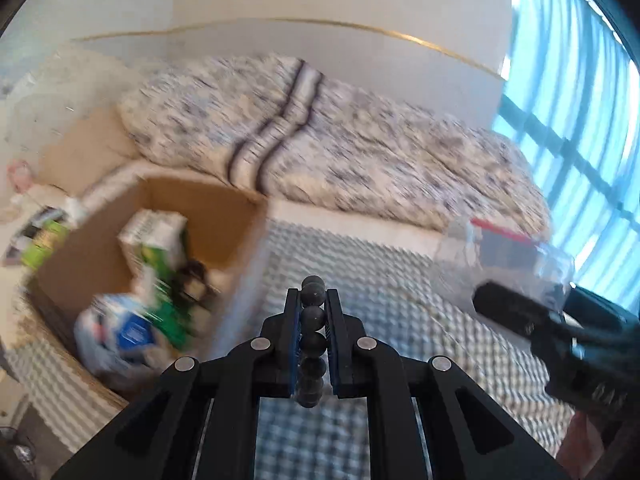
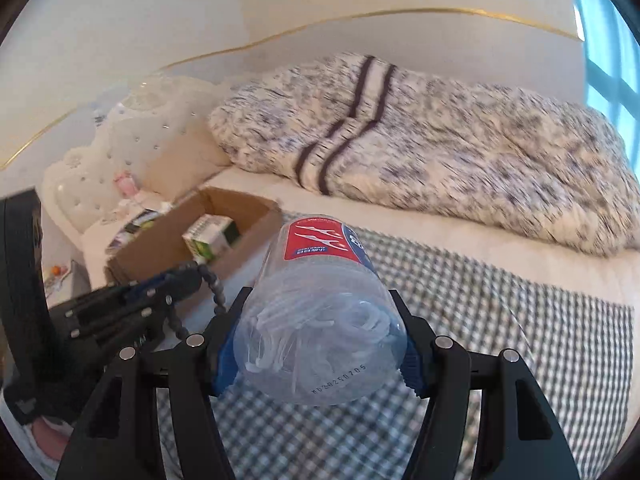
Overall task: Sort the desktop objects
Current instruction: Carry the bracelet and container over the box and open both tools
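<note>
A string of dark round beads [image 1: 313, 320] is pinched between the narrowed fingers of the left gripper [image 1: 313, 300], held above the blue-and-white checked cloth [image 1: 360, 312]. A clear plastic jar with a red-and-blue label [image 2: 320, 320], filled with white plastic loops, is clamped on its side by the right gripper [image 2: 316, 308], also above the checked cloth. At that cloth's far left corner an open brown cardboard box [image 1: 208, 208] is seen; a white-and-green carton [image 1: 154, 236], a blue-and-white packet [image 1: 120, 328] and blurred dark items lie inside. Beyond the cloth, a speckled quilt with two dark stripes [image 1: 320, 140] is heaped.
</note>
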{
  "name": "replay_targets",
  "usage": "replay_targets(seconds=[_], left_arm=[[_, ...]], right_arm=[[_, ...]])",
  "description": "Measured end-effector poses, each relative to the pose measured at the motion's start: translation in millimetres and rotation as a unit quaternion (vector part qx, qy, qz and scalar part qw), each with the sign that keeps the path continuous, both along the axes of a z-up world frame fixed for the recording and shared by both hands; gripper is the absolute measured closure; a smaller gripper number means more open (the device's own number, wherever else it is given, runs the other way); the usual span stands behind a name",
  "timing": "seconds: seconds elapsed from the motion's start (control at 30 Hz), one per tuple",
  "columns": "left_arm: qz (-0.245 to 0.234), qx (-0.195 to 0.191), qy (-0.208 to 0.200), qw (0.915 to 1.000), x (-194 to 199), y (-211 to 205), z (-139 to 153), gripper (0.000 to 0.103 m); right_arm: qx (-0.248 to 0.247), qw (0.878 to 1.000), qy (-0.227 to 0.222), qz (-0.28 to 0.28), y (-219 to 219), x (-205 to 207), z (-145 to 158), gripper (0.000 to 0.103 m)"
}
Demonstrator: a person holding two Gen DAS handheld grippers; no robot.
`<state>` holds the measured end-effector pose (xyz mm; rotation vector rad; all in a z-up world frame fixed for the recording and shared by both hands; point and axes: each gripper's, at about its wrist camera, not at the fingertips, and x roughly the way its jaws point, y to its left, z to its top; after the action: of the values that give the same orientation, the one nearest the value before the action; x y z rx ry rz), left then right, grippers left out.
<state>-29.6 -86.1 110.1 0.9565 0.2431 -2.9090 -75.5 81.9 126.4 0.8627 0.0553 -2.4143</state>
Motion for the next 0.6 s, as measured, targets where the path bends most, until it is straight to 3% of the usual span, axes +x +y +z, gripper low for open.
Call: replay_targets(seconds=[0.17,0.3,0.6], left_arm=[[0.049,0.006,0.012,0.9987,-1.2,-56.7,27.0,0.092],[0.087,0.001,0.011,0.9961,-1.6,-101.6,31.9,0.092],[0.099,0.018,-0.025,0.9946,-9.3,-150.1,-6.5,0.091]], right_arm=[[-0.014,0.999,0.008,0.048,-54.9,-3.2,14.5,0.040],[-0.015,0.996,0.006,0.084,-102.2,-3.2,14.5,0.040],[0.013,0.993,-0.017,0.120,-171.5,-11.4,-15.0,0.040]])
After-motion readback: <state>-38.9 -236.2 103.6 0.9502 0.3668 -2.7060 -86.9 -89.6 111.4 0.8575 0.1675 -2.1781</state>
